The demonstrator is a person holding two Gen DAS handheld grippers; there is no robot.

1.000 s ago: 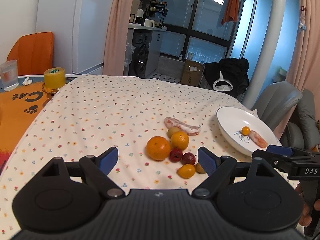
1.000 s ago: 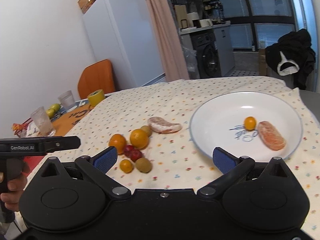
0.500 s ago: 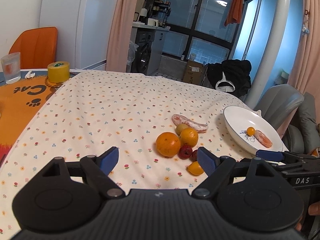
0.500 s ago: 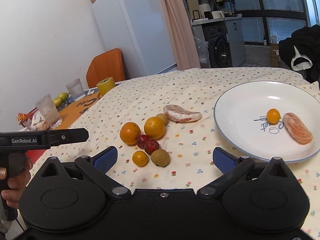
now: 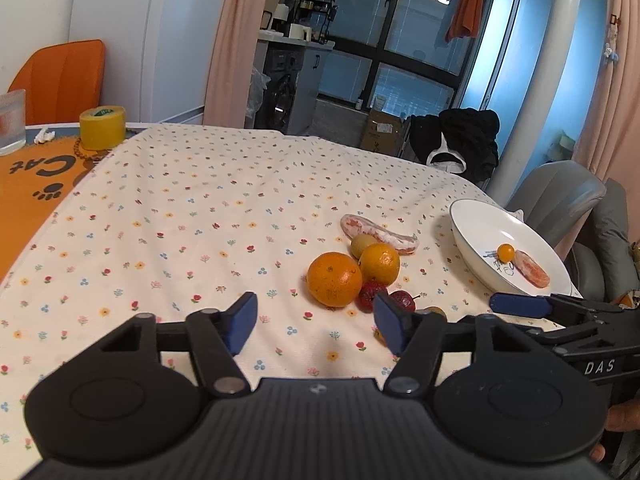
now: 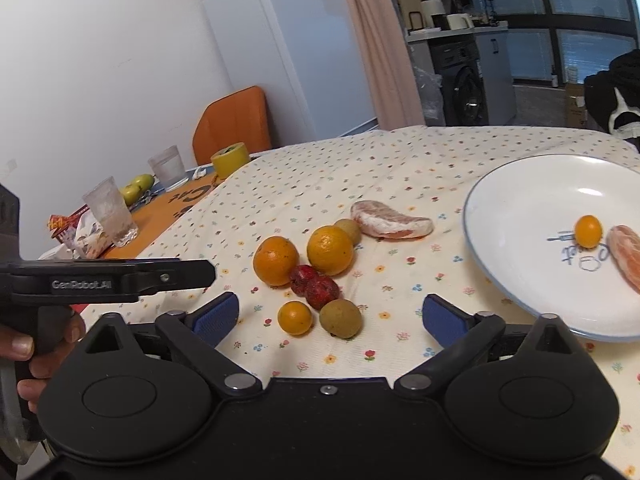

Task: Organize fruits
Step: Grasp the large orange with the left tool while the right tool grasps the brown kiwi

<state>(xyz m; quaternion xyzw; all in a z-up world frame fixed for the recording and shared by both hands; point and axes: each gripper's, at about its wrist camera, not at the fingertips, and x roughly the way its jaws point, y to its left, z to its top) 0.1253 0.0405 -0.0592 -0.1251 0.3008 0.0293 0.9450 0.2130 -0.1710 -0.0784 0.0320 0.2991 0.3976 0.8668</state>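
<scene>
since a second ago both grippers have come forward and to the left, so the fruit cluster now sits closer and larger in the right wrist view and the plate has slid toward the right edge; the left gripper (image 5: 314, 322) has narrowed its span from wide to a middling gap, while the right gripper (image 6: 330, 318) is as wide as before, holding nothing. the left gripper also holds nothing, its right pad just in front of a red fruit (image 5: 404, 300)

on the flowered cloth of the worktop (image 6: 400, 168) lie two oranges (image 6: 276, 260) (image 6: 330, 250) side by side, two red fruits (image 6: 322, 291) touching below them, a small orange kumquat (image 6: 295, 317) and a brownish round fruit (image 6: 341, 318) nearest the right gripper, another brownish one (image 6: 349, 230) behind the right orange, and a peeled pomelo segment (image 6: 390, 224) just beyond

the white plate (image 6: 516, 200) stands to the right, apart from the cluster, with a kumquat (image 6: 588, 231) and a peeled segment (image 6: 626, 256) in it

at the far left are a yellow tape roll (image 6: 229, 159), two glasses (image 6: 110, 212) and green fruit (image 6: 138, 188) on an orange mat (image 5: 28, 184)
</scene>
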